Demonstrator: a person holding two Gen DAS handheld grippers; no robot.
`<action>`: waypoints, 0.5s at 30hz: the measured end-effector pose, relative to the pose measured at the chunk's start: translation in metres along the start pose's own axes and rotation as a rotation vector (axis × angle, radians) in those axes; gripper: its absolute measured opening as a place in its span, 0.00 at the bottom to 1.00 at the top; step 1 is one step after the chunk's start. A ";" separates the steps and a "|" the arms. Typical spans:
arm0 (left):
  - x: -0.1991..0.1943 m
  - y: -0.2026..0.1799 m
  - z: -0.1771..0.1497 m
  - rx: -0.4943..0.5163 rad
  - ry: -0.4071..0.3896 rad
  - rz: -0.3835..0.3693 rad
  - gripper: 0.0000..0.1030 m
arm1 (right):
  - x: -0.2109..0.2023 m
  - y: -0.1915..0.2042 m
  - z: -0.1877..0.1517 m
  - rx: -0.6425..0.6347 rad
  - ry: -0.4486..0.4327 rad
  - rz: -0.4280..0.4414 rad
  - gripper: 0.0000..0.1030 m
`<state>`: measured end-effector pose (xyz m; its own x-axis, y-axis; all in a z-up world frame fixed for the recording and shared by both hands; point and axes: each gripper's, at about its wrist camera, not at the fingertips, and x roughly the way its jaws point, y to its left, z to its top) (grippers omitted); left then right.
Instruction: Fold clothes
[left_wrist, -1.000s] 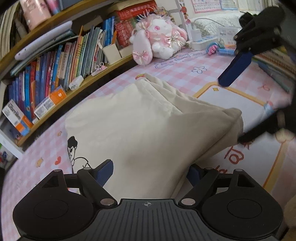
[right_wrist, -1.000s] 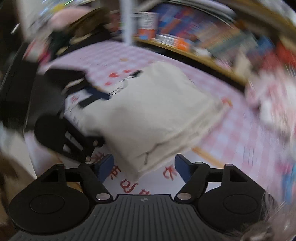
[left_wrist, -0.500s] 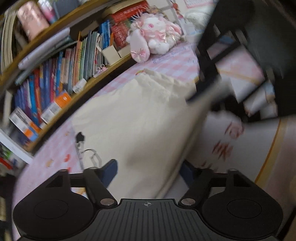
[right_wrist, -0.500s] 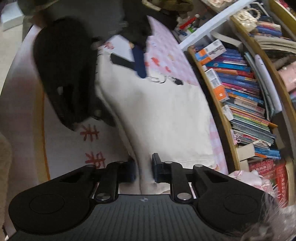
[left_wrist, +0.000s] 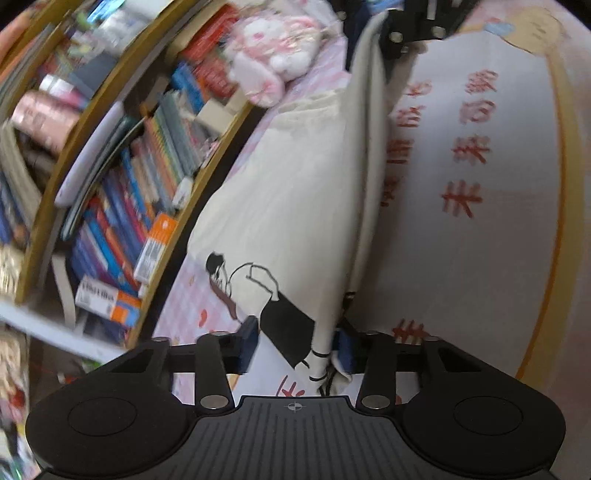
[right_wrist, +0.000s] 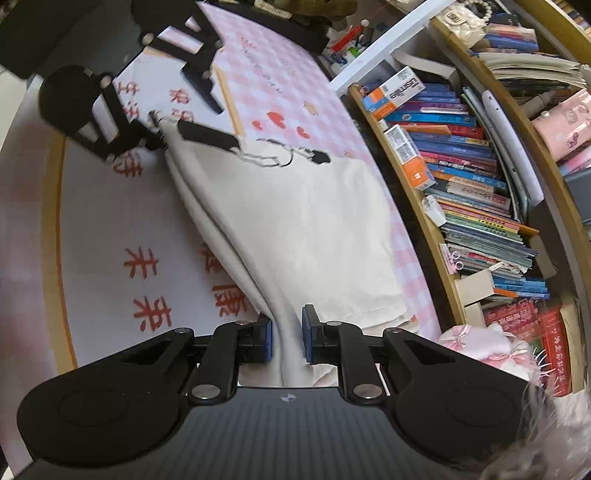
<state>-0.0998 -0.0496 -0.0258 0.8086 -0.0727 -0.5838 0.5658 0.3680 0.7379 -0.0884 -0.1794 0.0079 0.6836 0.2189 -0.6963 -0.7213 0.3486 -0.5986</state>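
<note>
Alongside, a crowded bookshelf (right_wrist: 476, 192) and pink plush toy (left_wrist: 275, 51) border the cream garment (right_wrist: 306, 229) lying folded on the tabletop (left_wrist: 480, 240); the white mat side is free. Right tool (right_wrist: 287, 339) pinches the garment's edge. Left tool (left_wrist: 295, 341), angled downward, is closing around the printed corner.

I'm in a home bedroom or study. A wooden bookshelf (right_wrist: 480, 177) crammed with colourful books runs beside a pink checked cloth (right_wrist: 280, 70), and a pink plush rabbit (left_wrist: 273, 48) sits there.
</note>
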 end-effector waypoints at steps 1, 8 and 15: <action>-0.001 -0.002 -0.001 0.019 -0.011 -0.007 0.29 | 0.001 0.003 -0.001 -0.004 0.006 0.003 0.14; 0.002 0.004 -0.004 0.049 -0.023 -0.113 0.04 | 0.008 0.014 -0.004 -0.009 0.051 0.022 0.14; -0.024 0.033 -0.007 0.011 -0.081 -0.203 0.04 | 0.003 0.013 0.004 0.078 0.101 0.026 0.13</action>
<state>-0.1018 -0.0287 0.0100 0.6883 -0.2187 -0.6917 0.7194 0.3281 0.6122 -0.0953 -0.1707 0.0000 0.6475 0.1375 -0.7496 -0.7248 0.4151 -0.5499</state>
